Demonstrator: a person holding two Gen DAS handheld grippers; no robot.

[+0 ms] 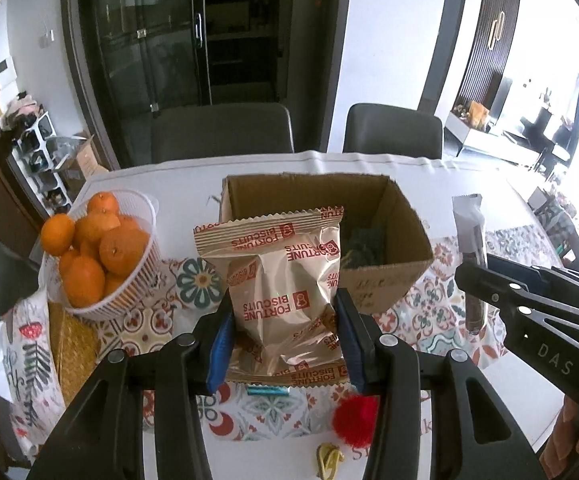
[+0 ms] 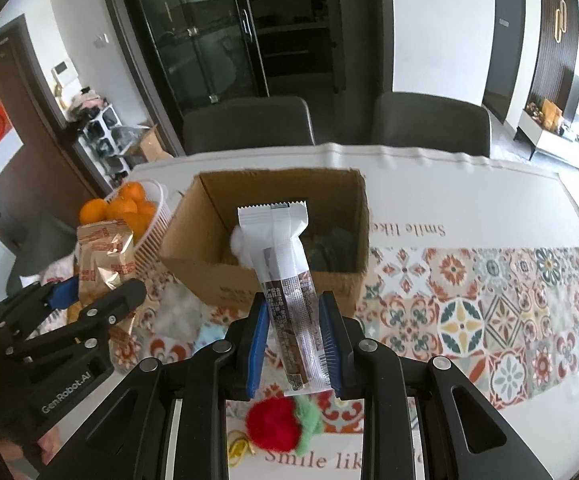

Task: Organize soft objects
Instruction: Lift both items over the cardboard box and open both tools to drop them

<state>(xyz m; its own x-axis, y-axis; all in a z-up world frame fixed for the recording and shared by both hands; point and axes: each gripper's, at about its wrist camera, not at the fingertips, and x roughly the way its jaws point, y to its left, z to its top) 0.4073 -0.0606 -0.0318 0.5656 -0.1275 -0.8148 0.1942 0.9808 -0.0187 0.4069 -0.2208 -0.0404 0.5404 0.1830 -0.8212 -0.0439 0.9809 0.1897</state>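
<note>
My left gripper (image 1: 283, 312) is shut on a gold Fortune Biscuits packet (image 1: 285, 296), held above the table in front of an open cardboard box (image 1: 393, 272). My right gripper (image 2: 293, 320) is shut on a long white and brown snack bar wrapper (image 2: 285, 280), held in front of the same box (image 2: 193, 256). The box holds a dark green item (image 1: 363, 246) and a white fluffy ball (image 2: 241, 246). A red woolly strawberry (image 2: 275, 424) lies on the tablecloth below my right gripper; it also shows in the left wrist view (image 1: 353, 414).
A white basket of oranges (image 1: 105, 256) stands left of the box. A patterned cloth (image 1: 29, 344) and woven mat (image 1: 71, 344) lie at the left. White fluff (image 2: 177, 312), a yellow clip (image 1: 329, 458) and a teal item (image 1: 267, 391) lie on the tablecloth. Two chairs (image 1: 221, 132) stand behind.
</note>
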